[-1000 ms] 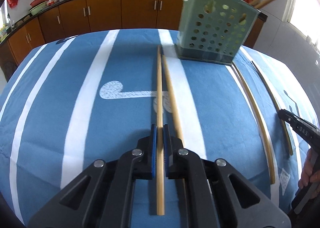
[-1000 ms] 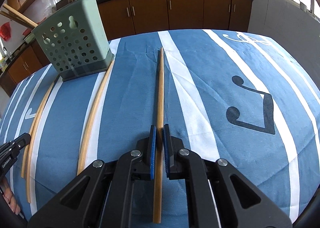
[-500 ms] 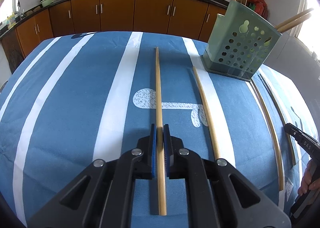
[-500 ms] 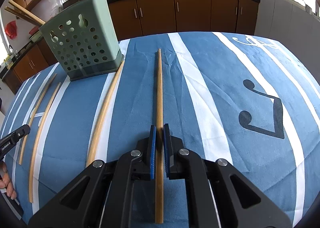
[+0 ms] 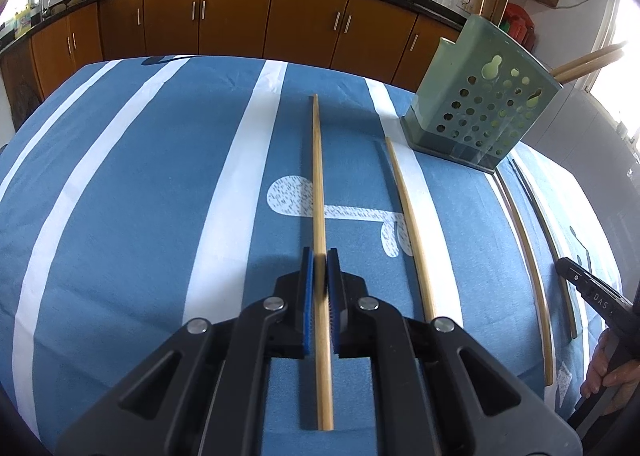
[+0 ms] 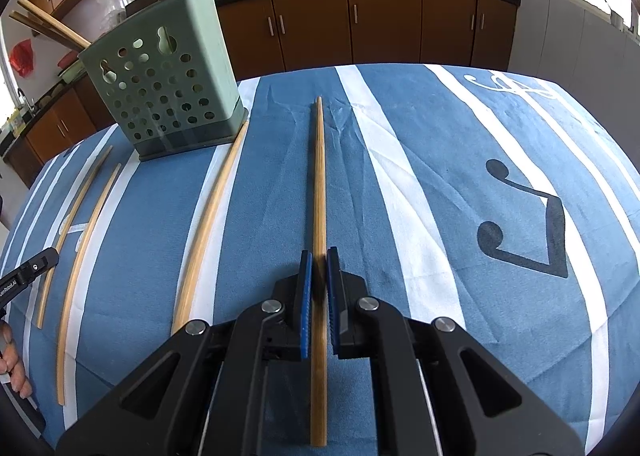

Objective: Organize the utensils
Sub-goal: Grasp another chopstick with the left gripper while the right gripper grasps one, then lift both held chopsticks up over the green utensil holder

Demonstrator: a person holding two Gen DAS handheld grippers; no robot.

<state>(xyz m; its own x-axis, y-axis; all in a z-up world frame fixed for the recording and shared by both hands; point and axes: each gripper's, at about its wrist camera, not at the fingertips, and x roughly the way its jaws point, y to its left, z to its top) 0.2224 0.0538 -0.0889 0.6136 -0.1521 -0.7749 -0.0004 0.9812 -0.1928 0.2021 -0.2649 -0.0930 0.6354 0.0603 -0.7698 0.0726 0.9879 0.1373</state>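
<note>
- Left wrist view: the left gripper (image 5: 320,270) is clamped on a chopstick (image 5: 319,191), its blue pads (image 5: 306,296) pressing each side of the shaft towards the thick end. The stick runs straight ahead along the fingers, tip forward, above the blue striped cloth (image 5: 132,195).
- A second loose chopstick (image 5: 408,223) lies on the cloth just to the right, and two more (image 5: 528,256) lie further right, beyond the holder. The green holder (image 5: 480,111) stands ahead and to the right, with several sticks already upright in it.
- The right gripper (image 5: 592,296) shows at the right edge, with a hand (image 5: 608,376) on its handle.
- Right wrist view: the right gripper (image 6: 318,270) is likewise clenched on its own chopstick (image 6: 319,195), taken near the thick end, tip pointing forward over the cloth (image 6: 440,215).
- The holder (image 6: 168,79) stands ahead and to the left; one loose stick (image 6: 208,223) lies with its tip at the holder's base, two more (image 6: 80,223) lie further left.
- Handling, as I judge it: the sticks look like bamboo, so light, stiff and not fragile, but thin, smooth and round, apt to roll or pivot between the pads.
- A grip near the thick end leaves a long free length, so the tip will swing widely; it seems best to keep the clamp firm and lower each stick tip first into the holder's open top.
</note>
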